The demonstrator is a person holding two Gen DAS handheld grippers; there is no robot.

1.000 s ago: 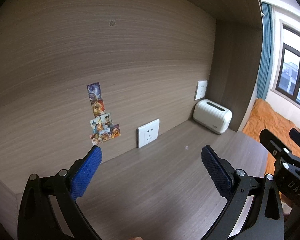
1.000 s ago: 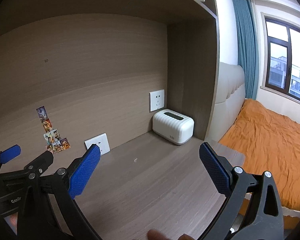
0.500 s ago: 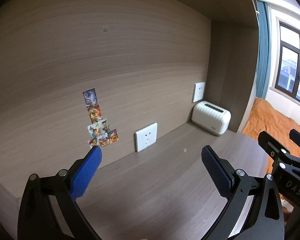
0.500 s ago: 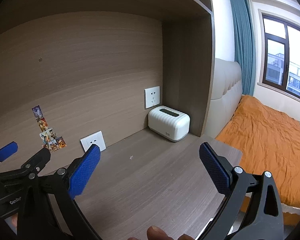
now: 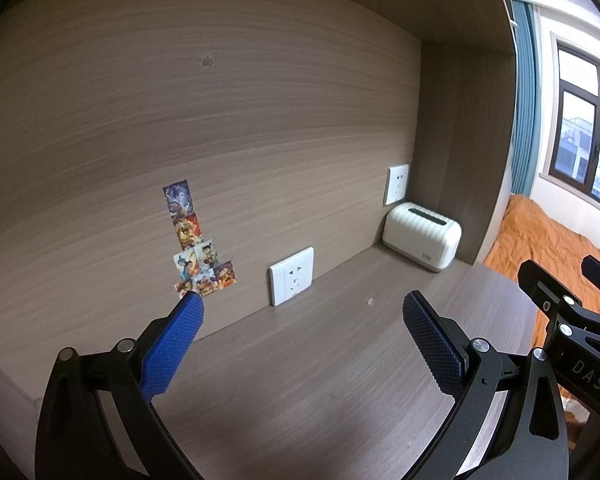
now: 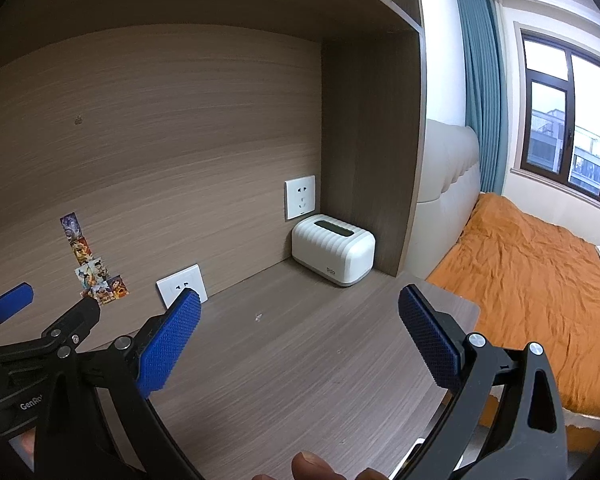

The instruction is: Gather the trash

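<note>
Your left gripper (image 5: 302, 314) hovers over the counter (image 5: 300, 380) with its fingers spread wide and empty, the stickers (image 5: 198, 248) at its ten o'clock. The one visible bit of trash, a tiny white scrap (image 5: 370, 301), lies on the counter at one o'clock. Only your right wrist view shows the bed (image 6: 540, 280), your right gripper (image 6: 299, 312) likewise agape and empty, and fingertips cut off at six o'clock; the scrap (image 6: 259, 316) is too small to identify.
</note>
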